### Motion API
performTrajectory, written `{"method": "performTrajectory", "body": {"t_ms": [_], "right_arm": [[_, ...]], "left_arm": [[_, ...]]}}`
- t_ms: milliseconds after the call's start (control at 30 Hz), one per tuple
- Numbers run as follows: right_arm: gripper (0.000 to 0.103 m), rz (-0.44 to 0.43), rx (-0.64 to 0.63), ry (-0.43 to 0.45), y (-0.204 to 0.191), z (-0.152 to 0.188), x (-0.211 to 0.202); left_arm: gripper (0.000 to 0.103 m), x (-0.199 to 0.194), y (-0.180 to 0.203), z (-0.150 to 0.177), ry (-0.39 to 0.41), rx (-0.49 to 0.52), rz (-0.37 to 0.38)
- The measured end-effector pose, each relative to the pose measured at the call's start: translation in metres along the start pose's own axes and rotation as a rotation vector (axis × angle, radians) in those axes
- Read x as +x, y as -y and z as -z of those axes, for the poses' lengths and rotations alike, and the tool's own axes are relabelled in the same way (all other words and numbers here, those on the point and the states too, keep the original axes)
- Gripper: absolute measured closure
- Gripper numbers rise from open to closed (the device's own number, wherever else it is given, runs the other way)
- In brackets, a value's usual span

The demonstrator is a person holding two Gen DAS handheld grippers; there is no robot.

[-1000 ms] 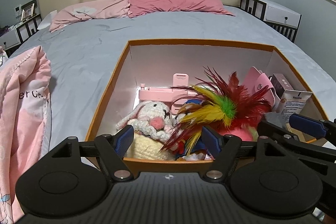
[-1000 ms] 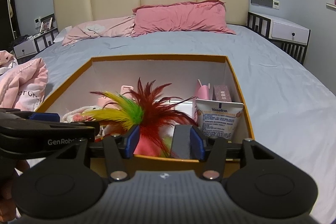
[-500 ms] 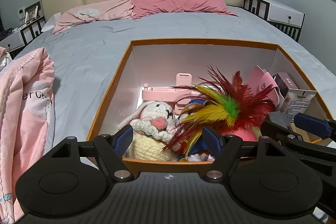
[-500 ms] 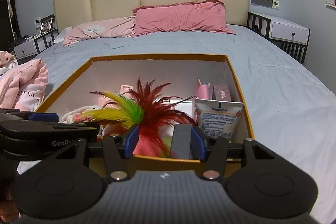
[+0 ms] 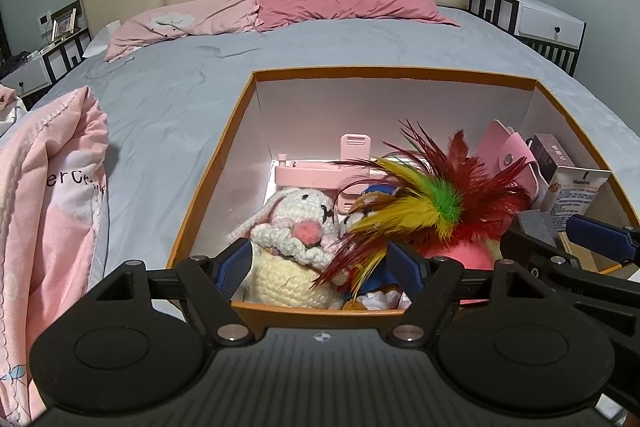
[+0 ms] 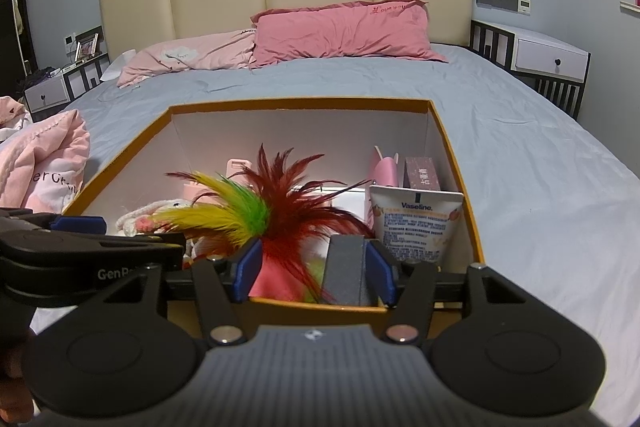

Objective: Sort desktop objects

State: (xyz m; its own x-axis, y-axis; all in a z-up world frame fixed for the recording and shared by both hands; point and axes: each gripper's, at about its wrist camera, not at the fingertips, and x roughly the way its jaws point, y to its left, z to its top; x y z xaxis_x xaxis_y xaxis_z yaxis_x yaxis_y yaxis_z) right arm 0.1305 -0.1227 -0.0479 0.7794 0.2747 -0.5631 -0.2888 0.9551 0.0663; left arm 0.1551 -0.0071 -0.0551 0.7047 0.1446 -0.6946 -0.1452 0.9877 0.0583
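While right gripper (image 6: 314, 269) jaws are opening off the grey block (image 6: 345, 269), lift straight out of box (image 6: 452, 163); left gripper (image 5: 320, 269) spread, empty.

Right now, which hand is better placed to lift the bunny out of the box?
Left. The left tool hangs open directly over the bunny; the right tool, jaws opening, sits by the grey block, feathers between.

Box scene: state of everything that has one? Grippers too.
Box: open, no lid, partly filled.
Left gripper: open, empty, at the box's near rim.
Right gripper: jaws opening, grey block between them, not clamped.
Grey block: upright in the box.
Vaseline tube: standing, crimped end up, by the right wall.
Nightstand drawer: shut.
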Motion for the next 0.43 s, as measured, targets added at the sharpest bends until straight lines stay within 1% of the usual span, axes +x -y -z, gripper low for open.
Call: {"method": "performTrajectory", "body": {"t_ms": [433], "right_arm": [[0.044,0.001,0.0,0.0,-0.0002,0.0001,0.0]], "left_arm": [[0.016,-0.0001,0.0014,0.0002,-0.002,-0.001,-0.002]]}}
